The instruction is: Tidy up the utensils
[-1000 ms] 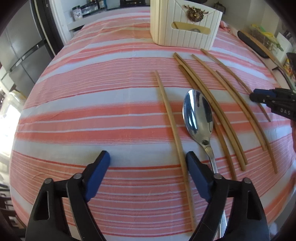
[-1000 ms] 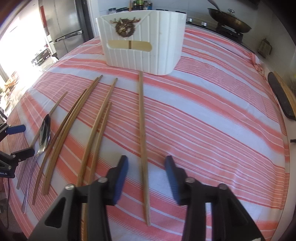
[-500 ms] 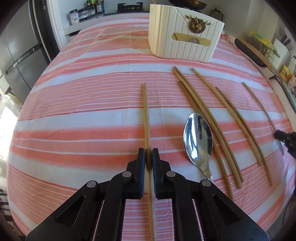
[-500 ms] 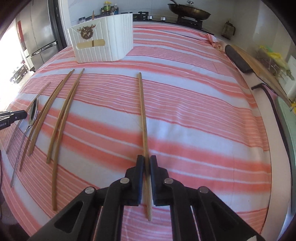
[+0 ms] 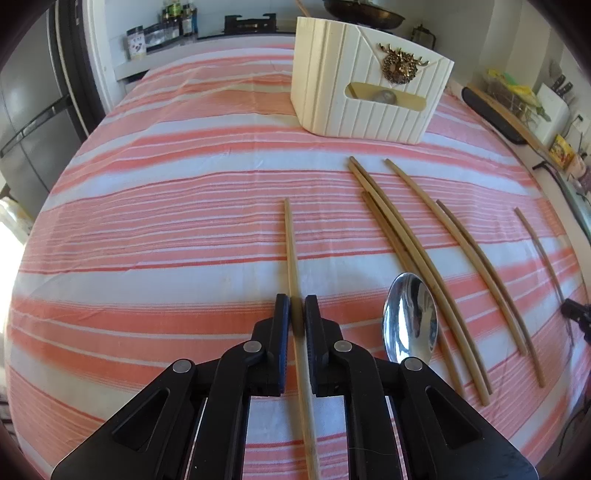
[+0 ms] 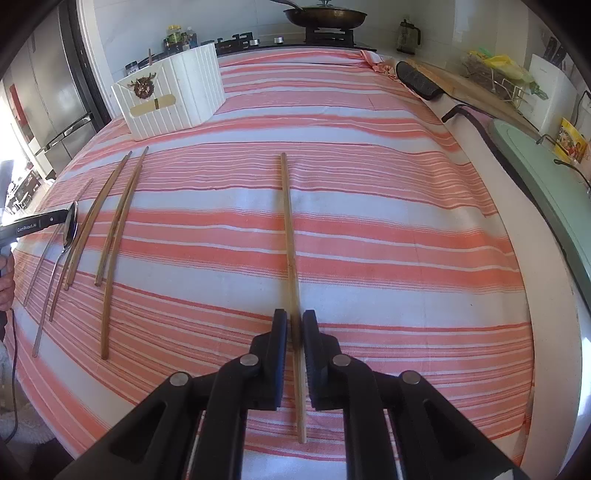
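Observation:
My left gripper (image 5: pixel 294 306) grips a wooden chopstick (image 5: pixel 290 243) whose tip points toward the white utensil holder (image 5: pixel 369 99); its jaws are easing open slightly with the stick still between the pads. My right gripper (image 6: pixel 294 325) clamps another chopstick (image 6: pixel 287 221) in the same way, its jaws also opening a little. To the right of my left gripper, a metal spoon (image 5: pixel 410 317) lies beside several loose chopsticks (image 5: pixel 406 251). In the right wrist view the spoon (image 6: pixel 70 225), loose chopsticks (image 6: pixel 114 221) and holder (image 6: pixel 173 92) sit far left.
A pink and white striped cloth (image 6: pixel 369 229) covers the table. Behind it is a stove with a pan (image 6: pixel 325 14). A cutting board (image 6: pixel 461 85) and a green tray (image 6: pixel 535 173) lie along the right edge. A fridge (image 5: pixel 29 110) stands to the left.
Both grippers went from open to shut, each on a chopstick. The right gripper rolled and slid its chopstick rightward, away from the other utensils. The left gripper's stick shifted slightly left of the spoon.

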